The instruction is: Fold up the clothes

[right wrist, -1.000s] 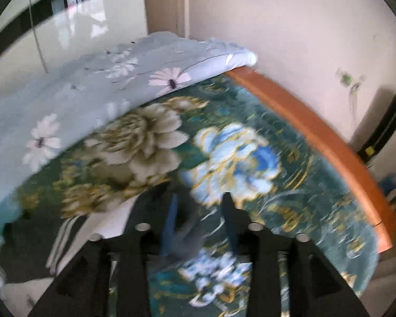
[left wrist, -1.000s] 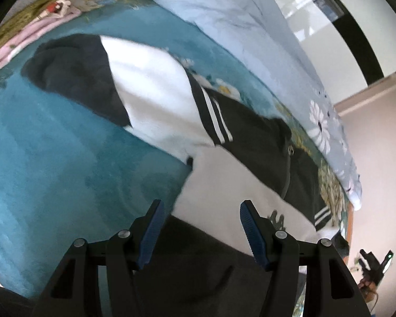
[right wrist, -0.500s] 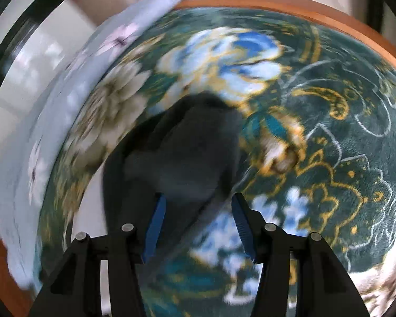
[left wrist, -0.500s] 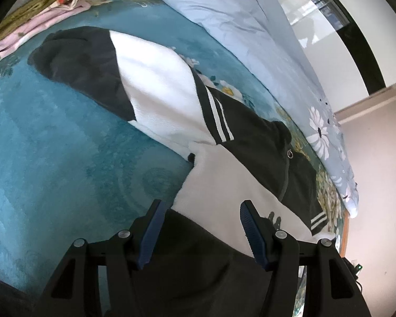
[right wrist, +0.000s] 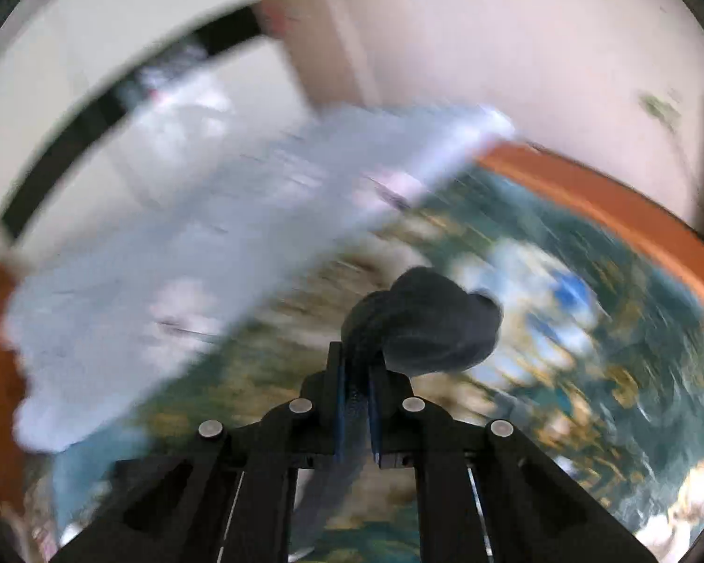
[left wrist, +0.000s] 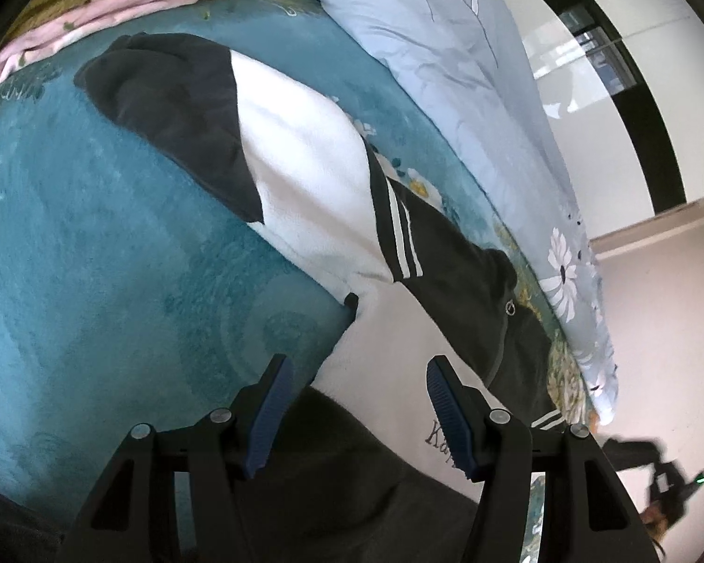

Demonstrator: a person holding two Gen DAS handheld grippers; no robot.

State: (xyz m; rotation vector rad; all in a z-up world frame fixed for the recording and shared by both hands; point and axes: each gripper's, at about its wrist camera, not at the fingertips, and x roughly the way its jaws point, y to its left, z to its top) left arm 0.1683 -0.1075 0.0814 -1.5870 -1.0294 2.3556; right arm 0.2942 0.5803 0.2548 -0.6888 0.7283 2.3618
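A black and white sweatshirt (left wrist: pixel 305 178) lies spread on the teal flowered bedspread (left wrist: pixel 94 258), one sleeve stretched toward the upper left. In the left wrist view my left gripper (left wrist: pixel 356 399) hovers open over the garment's dark hem, its blue pads apart with nothing pressed between them. In the right wrist view my right gripper (right wrist: pixel 357 375) is shut on the dark cuff (right wrist: pixel 436 323) of the other sleeve, which bunches up past the fingertips, lifted above the bedspread (right wrist: pixel 586 352). That view is heavily blurred.
A light blue flowered quilt (left wrist: pixel 469 94) runs along the far side of the bed, also the quilt (right wrist: pixel 187 258) in the right view. A folded pink cloth (left wrist: pixel 84 23) lies at the upper left. The orange bed frame (right wrist: pixel 610 206) edges the mattress.
My right gripper closed on the dark sleeve cuff and lifted it off the bedspread, swinging quickly. The left gripper stayed open over the hem, rolling slightly.
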